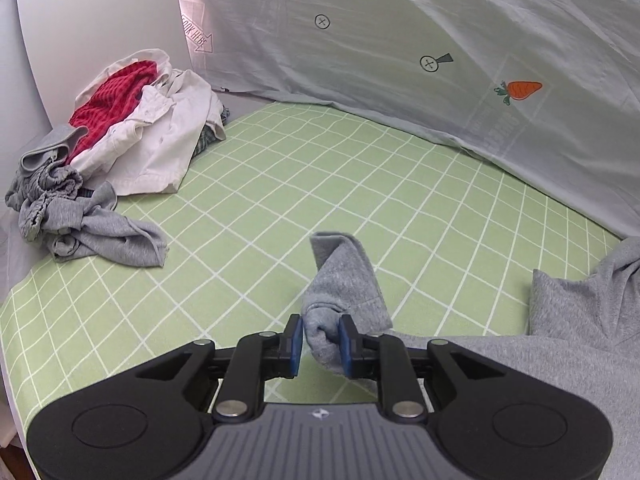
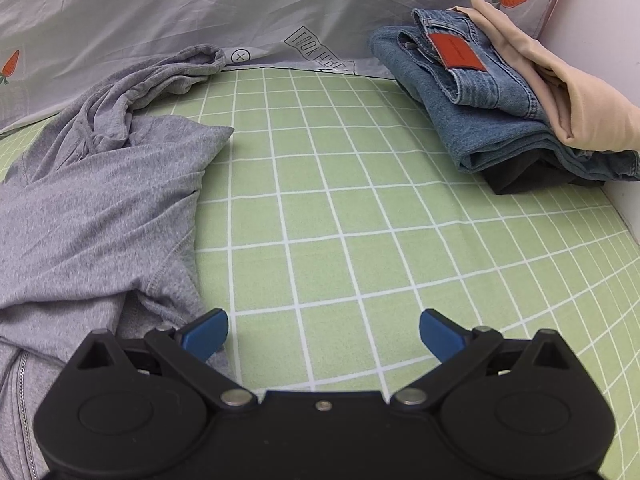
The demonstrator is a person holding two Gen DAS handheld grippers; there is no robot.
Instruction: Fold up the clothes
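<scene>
Two grippers work a bed (image 2: 360, 208) spread with a green checked sheet, and we are partway through folding a grey zip-up top (image 2: 92, 208). Our left gripper (image 1: 320, 340) has a bunched end of the garment, apparently a sleeve (image 1: 344, 280), between its blue pads; the cloth sits in the gap, though we cannot tell whether the jaws are pinching it or have let go. The sleeve points toward the far side of the bed, and it looks as if we have carried it there to lay it straight before folding it in.

Our right gripper (image 2: 324, 332) hovers near the top's right edge with its jaws spread wide and nothing between them, seemingly poised to take the next hold. The body of the top lies flat on the left in the right wrist view, its other sleeve trailing toward a pale quilt (image 2: 200, 4) printed with carrots.

At far right a stack of folded jeans (image 2: 480, 104) and a beige garment (image 2: 560, 92) marks finished work. At far left, in the left wrist view, a heap of unfolded clothes (image 1: 120, 140), red, white and grey, waits its turn.
</scene>
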